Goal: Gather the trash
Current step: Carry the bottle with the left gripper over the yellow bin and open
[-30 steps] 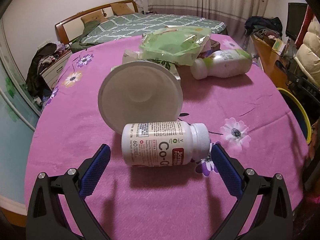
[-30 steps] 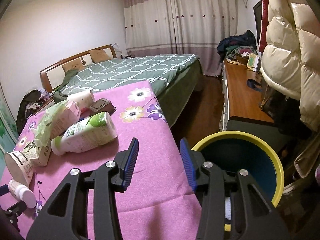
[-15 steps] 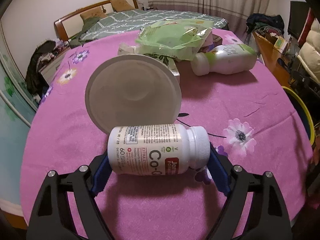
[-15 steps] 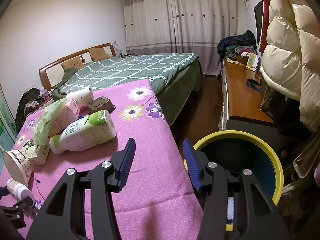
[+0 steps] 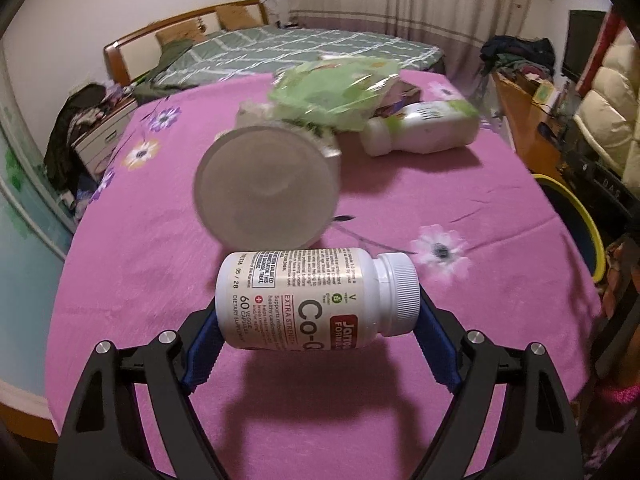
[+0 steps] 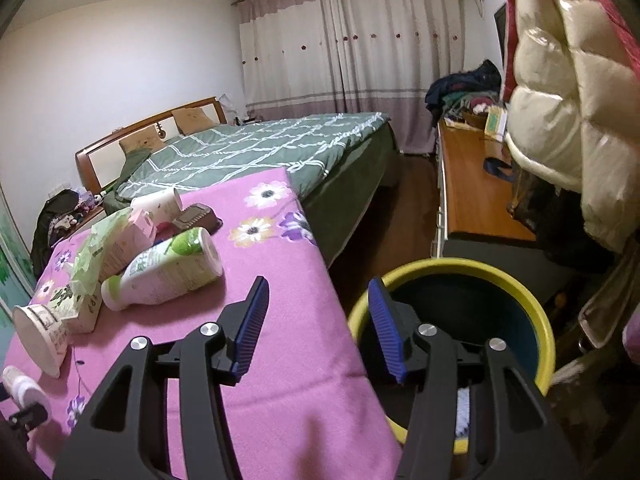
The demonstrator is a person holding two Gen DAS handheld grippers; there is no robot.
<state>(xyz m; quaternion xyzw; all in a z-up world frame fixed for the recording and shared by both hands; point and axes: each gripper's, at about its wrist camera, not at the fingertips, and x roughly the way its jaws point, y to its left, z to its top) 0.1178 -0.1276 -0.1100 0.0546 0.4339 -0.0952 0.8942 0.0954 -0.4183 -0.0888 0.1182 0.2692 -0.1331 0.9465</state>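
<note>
My left gripper [image 5: 316, 312] is shut on a white supplement bottle [image 5: 312, 304], holding it sideways, cap to the right, lifted a little above the pink flowered tablecloth [image 5: 420, 392]. Behind it a white paper cup [image 5: 264, 188] lies on its side, then a green plastic bag [image 5: 336, 88] and a white drink bottle [image 5: 424, 130]. My right gripper [image 6: 316, 320] is open and empty, over the table's right edge beside a yellow-rimmed bin [image 6: 532, 304]. The supplement bottle also shows at the far left of the right wrist view [image 6: 24, 388].
The bin's rim shows at the table's right in the left wrist view [image 5: 580, 212]. A brown box [image 6: 196, 216], a pink carton [image 6: 140, 228] and another cup [image 6: 156, 204] sit at the table's far end. A green bed [image 6: 260, 152] lies beyond; a wooden desk [image 6: 472, 200] stands right.
My left gripper closed around the supplement bottle and lifted it off the cloth. The right gripper shifted slightly, staying open.
</note>
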